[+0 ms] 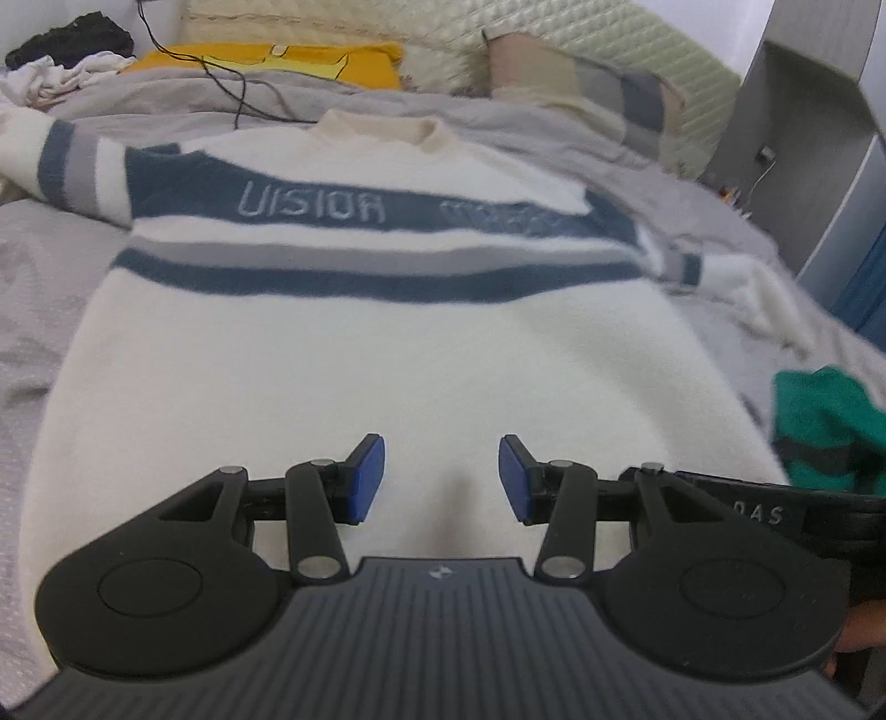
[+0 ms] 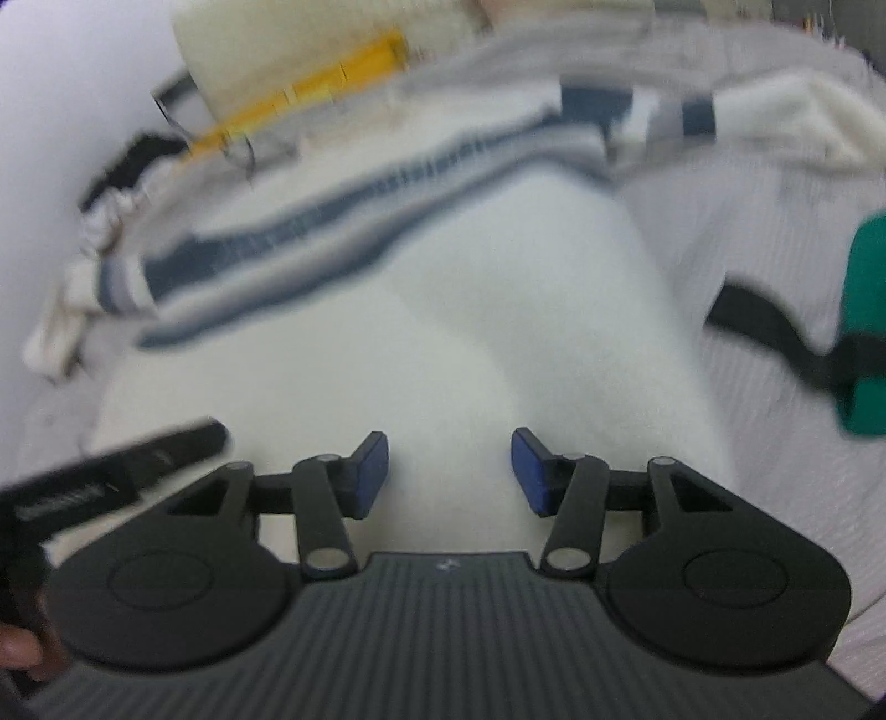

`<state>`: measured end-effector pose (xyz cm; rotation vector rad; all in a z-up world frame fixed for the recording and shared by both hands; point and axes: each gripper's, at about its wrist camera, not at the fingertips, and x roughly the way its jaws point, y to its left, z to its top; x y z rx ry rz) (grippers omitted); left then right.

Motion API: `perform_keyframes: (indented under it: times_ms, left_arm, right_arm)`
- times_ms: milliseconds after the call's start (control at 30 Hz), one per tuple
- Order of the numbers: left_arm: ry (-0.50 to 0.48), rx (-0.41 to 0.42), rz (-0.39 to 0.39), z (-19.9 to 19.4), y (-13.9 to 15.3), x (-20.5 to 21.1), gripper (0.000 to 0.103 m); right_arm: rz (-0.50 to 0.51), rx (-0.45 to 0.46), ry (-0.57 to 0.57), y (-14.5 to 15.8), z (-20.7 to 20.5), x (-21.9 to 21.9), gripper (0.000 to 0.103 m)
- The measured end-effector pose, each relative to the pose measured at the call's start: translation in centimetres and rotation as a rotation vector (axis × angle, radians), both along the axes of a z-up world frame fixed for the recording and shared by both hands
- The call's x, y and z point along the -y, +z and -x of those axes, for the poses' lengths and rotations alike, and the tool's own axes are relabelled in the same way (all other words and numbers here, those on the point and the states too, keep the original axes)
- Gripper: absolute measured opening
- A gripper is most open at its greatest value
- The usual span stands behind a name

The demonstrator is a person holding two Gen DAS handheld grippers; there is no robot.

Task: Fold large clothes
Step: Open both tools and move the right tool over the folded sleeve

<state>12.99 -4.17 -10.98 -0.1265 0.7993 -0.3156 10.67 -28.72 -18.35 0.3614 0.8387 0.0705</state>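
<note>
While both the left gripper point(image 1: 442, 479) and right gripper point(image 2: 449, 472) hover wide apart and empty above its hem, the cream sweater point(image 1: 354, 354) lies flat on the grey bedspread point(image 1: 33, 288), collar toward the quilted headboard point(image 1: 554, 33).

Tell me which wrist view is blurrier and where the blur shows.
Right wrist view: heavy motion smear across the sweater and its stripes; only the right tongs stay crisp. Left wrist view: mostly sharp, "UISION" lettering legible on the sweater, softening toward fisheye edges.
</note>
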Motion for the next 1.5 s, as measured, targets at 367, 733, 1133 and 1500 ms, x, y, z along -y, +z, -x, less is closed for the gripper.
perform_keyframes:
  times_ms: [367, 733, 1133, 1500]
  left_arm:
    - [0.012, -0.031, -0.05, -0.3, -1.5, 0.5, 0.052]
    - [0.041, 0.03, 0.034, 0.1, 0.0, 0.1, 0.052]
    - [0.09, 0.011, 0.09, -1.4, -0.6, -0.4, 0.053]
    - [0.089, 0.013, 0.059, -3.3, -1.4, -0.1, 0.053]
  right_arm:
    - [-0.087, 0.096, -0.109, 2.5, 1.5, 2.2, 0.053]
    - [-0.079, 0.291, -0.238, 7.8, -2.0, 9.8, 0.053]
    - [-0.289, 0.244, -0.445, 0.2, -10.2, 22.9, 0.093]
    - [-0.442, 0.313, -0.539, -3.9, -15.3, 31.5, 0.093]
